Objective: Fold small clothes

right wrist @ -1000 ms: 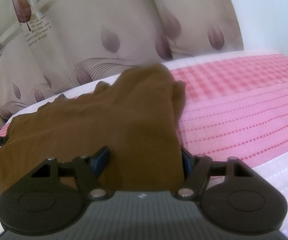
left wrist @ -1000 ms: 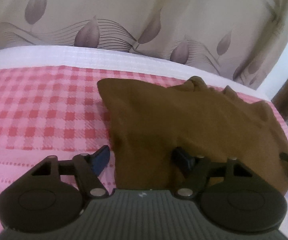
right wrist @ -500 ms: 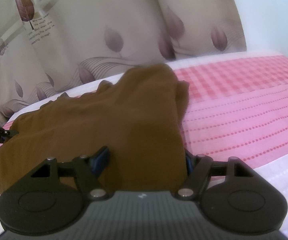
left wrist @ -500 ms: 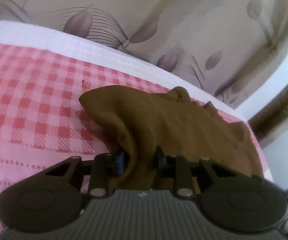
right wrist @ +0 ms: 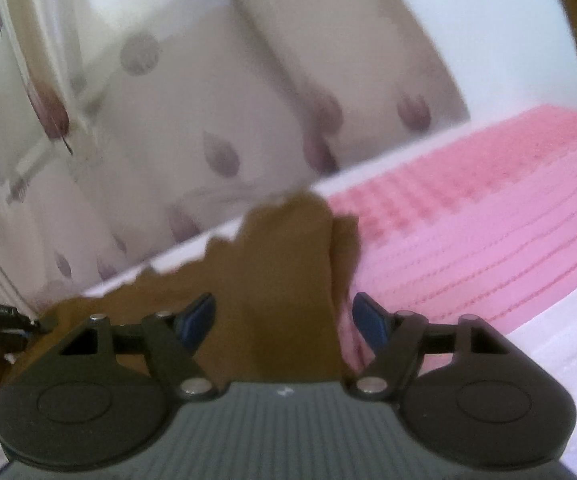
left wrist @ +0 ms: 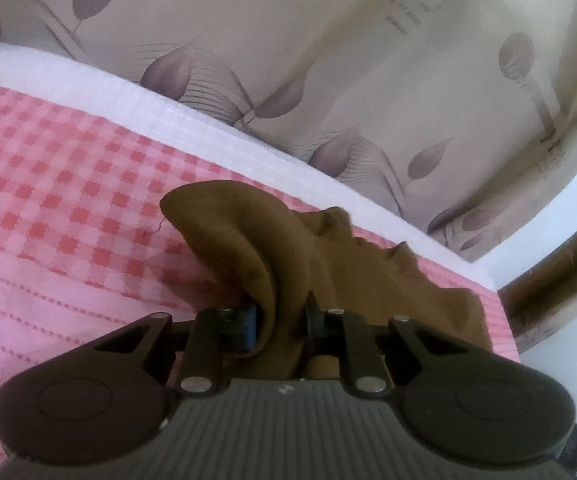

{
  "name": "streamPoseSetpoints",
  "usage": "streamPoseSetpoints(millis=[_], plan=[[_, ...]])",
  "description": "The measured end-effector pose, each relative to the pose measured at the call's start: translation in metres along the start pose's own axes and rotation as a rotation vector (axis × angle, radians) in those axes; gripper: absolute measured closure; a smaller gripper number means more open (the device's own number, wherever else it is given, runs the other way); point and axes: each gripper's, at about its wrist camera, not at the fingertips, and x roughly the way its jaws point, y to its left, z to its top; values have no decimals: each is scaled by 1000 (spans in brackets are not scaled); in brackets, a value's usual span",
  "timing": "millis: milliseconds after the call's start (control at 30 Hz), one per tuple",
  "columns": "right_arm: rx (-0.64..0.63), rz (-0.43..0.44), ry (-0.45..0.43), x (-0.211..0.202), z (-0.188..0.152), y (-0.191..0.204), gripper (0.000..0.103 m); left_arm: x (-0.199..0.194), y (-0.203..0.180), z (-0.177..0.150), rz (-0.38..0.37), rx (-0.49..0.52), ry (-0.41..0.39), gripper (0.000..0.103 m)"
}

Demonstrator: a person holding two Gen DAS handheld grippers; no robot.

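Now left gripper [left wrist: 280, 320] pinches bunched brown cloth garment [left wrist: 288, 248] near far edge of pink checked bedsheet [left wrist: 68, 208]; right gripper [right wrist: 284, 320] spread wide over garment.

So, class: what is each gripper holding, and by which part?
Left gripper pinches the brown garment by a bunched near edge. Right gripper is open, holding nothing.

The garment [left wrist: 328, 264] lies on the bedspread [left wrist: 68, 200], with the curtain [left wrist: 328, 60] behind the bed.
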Motion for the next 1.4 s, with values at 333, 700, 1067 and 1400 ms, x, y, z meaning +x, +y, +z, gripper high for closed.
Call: streamPoseSetpoints(millis=[333,700,1067,1400], plan=[[66,229,-9,-22,6,31,28,-2,-95,-32,-43,24,54,85],[334,469,157,12,-8,30,26,49,-157,-79,-105,-58,161,83],[446,507,241,41,-21,25,25,35,-153,-81,-330,-150,172,15],[379,427,273,58,-11,43,25,1,-103,-115,-242,2,86,4]])
